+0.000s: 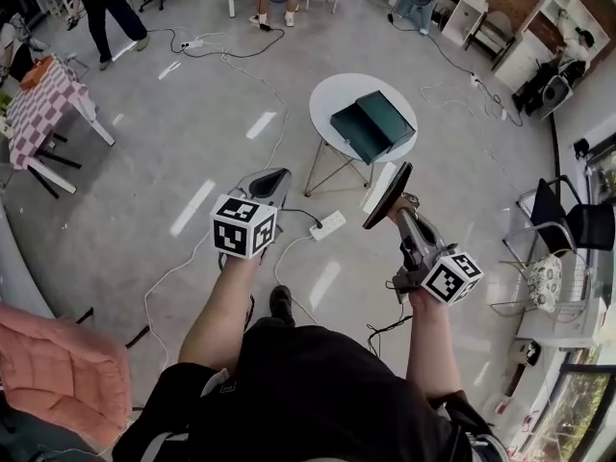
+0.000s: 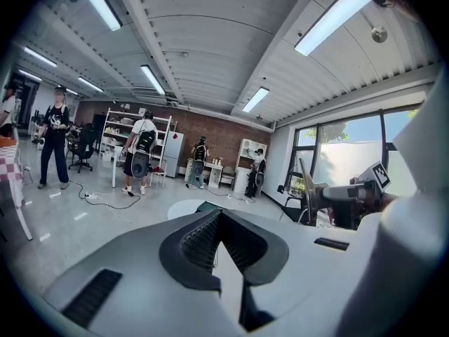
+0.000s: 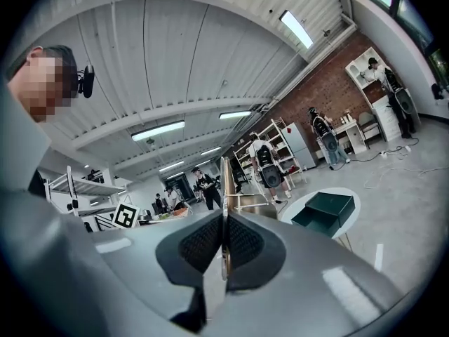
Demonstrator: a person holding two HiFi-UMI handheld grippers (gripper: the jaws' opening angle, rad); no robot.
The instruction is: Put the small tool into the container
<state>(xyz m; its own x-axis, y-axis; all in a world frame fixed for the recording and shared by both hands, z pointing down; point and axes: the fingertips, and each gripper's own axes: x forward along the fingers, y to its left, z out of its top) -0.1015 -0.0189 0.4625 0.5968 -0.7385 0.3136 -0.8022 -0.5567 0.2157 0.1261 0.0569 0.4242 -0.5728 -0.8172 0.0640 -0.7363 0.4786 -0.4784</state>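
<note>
Right claw (image 3: 223,223): clenched on the small tool (image 3: 224,181), pads flat against both its faces; raised in the air on the person's right, apart from the other claw.
Small tool: one; thin flat metal strip, seen edge-on in the right gripper view, sticking out past the claw tips; up in the air, well apart from the container (image 1: 371,125), not in it.
Container: one; dark green box, lid swung open; sits on the bench (image 1: 332,94).
Bench: one; round, white, on thin metal legs; container toward the right side, a corner close to the rim; bare white top on the far and left sides.
Left claw (image 1: 270,181): clenched on nothing, pads meeting at the tips; held lower and to the left, short of the bench.
Claws counted: two, each with one marker cube (image 1: 243,226).
Open room: bare grey floor between the claws and the bench; wider bare floor left of the bench.
Floor clutter: one white power strip (image 1: 327,224) near the bench's near legs, between the two claws in the head view.
Room edges: checkered table (image 1: 38,104) at far left; black chair (image 1: 553,210) at right; pink cushion (image 1: 58,373) at lower left; all well apart from the bench.
People: three others at the far edge of the head view, one at upper left (image 1: 106,8), well apart from the bench.
</note>
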